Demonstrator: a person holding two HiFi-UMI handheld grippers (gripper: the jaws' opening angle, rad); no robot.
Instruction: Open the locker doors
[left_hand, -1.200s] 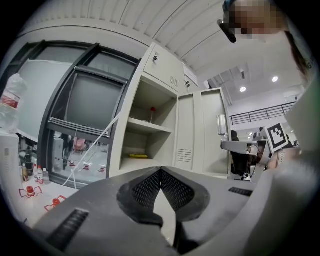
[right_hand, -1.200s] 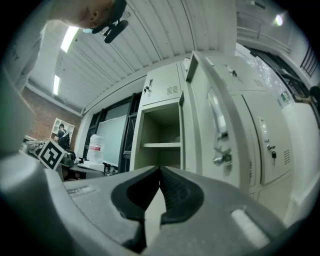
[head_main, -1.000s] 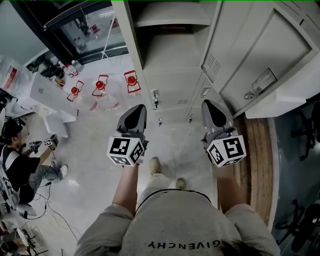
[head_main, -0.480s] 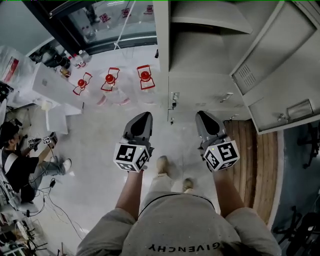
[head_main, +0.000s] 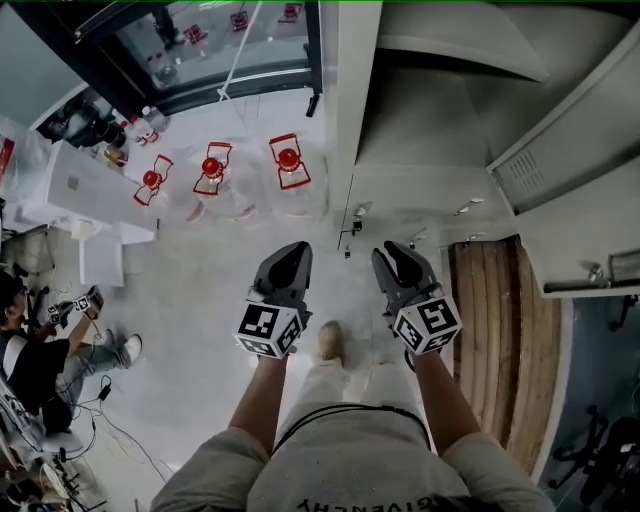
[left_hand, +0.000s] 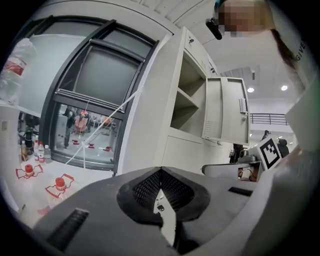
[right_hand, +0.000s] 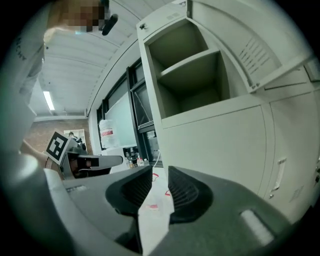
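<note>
The pale floor (head_main: 190, 300) runs up to a grey locker (head_main: 400, 190). In the head view its upper door (head_main: 585, 140) stands open to the right. The lower doors (head_main: 420, 200) are closed, and each has a small handle (head_main: 356, 214). The left gripper (head_main: 290, 252) and the right gripper (head_main: 392, 252) hang low before them and touch nothing.

In the left gripper view, the jaws are pressed together with nothing between them. The locker rises behind, off to the right.

In the right gripper view, the jaws have just been opening. They stand apart, and only floor shows in the gap. A handle (right_hand: 276, 175) on a closed door lies off to the right.

I judge that a lower door comes next. The right gripper should turn toward that handle until the handle sits between the pads. It should then close firmly and pull along the door's own arc, not straight back. The left gripper must first spread its jaws before it takes the other handle. Both should keep clear of the upper door.
</note>
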